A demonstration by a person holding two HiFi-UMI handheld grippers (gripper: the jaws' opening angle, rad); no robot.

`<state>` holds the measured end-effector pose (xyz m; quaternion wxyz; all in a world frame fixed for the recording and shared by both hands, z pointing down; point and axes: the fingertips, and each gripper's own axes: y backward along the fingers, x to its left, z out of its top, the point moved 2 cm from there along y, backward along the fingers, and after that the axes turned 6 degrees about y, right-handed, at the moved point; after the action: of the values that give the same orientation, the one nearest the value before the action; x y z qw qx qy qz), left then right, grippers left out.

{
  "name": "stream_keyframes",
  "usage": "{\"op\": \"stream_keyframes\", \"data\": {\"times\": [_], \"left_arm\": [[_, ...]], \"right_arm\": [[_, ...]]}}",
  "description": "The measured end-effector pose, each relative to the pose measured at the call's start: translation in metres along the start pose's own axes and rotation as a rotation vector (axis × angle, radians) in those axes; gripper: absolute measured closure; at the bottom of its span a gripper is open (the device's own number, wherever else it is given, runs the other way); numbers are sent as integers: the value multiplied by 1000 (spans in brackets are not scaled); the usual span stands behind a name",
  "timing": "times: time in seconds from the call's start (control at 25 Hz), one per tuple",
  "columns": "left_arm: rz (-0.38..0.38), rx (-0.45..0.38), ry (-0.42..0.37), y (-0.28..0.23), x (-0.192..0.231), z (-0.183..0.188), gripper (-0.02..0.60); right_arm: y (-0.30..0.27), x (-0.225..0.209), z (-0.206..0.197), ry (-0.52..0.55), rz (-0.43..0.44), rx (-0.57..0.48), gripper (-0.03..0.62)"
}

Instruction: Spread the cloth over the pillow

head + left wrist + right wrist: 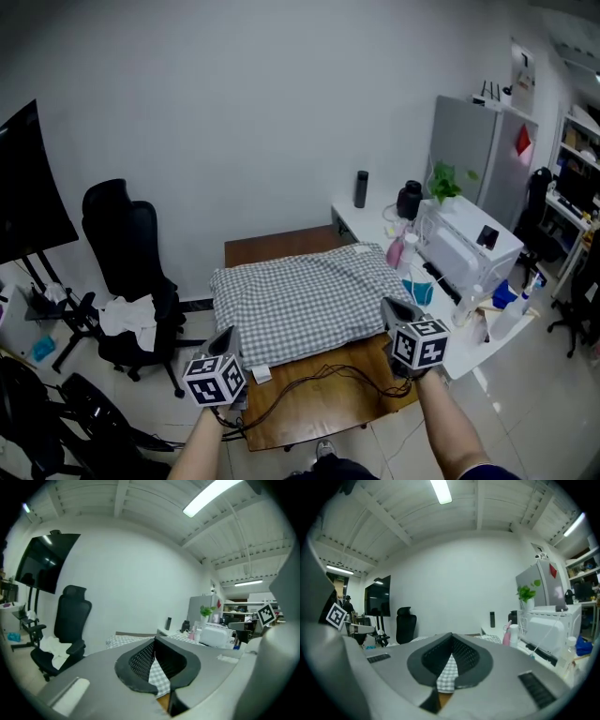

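Our left gripper and right gripper each pinch the checked cloth at its near edge; we think the pillow lies hidden beneath.

No words, brand names or numbers can be read anywhere. The nearest things to signs are the black-and-white square markers on the cubes of the left gripper and the right gripper, at the near edge of the wooden table; they are patterns, not letters. Beyond the table to the right, a red sticker on the grey fridge and a paper sheet above it are too small to read.
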<state>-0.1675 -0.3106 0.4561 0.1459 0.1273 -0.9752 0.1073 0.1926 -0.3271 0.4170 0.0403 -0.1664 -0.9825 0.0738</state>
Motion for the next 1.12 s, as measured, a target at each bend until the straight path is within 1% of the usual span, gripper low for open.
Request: {"op": "stream_keyframes", "data": {"times": [0.08, 0.2, 0.32, 0.52, 0.6, 0.68, 0.76, 0.88, 0.96, 1.12], "left_arm": [[-65, 14, -15, -7, -27, 5, 574], [-140, 39, -57, -15, -59, 11, 574], [-196, 43, -91, -18, -83, 15, 574], [-279, 20, -106, -11, -111, 28, 574], [-298, 9, -120, -5, -118, 32, 574], [-314, -1, -122, 4, -122, 34, 574], [-329, -9, -117, 13, -124, 35, 574], [-341, -18, -116, 20, -126, 38, 574], [-346, -16, -113, 22, -127, 39, 574], [-332, -22, -140, 24, -122, 42, 574]], "right_arm": [[0, 21, 8, 19, 36, -14, 591], [-1, 53, 17, -4, 97, -43, 591], [2, 83, 26, -23, 163, -65, 591], [11, 122, 43, -21, 255, -106, 591], [16, 133, 50, -41, 297, -125, 591], [25, 144, 55, -83, 341, -146, 591], [32, 151, 61, -95, 363, -163, 591], [36, 159, 69, -78, 374, -181, 591], [35, 162, 71, -58, 366, -181, 591], [30, 163, 66, -32, 348, -166, 591]]}}
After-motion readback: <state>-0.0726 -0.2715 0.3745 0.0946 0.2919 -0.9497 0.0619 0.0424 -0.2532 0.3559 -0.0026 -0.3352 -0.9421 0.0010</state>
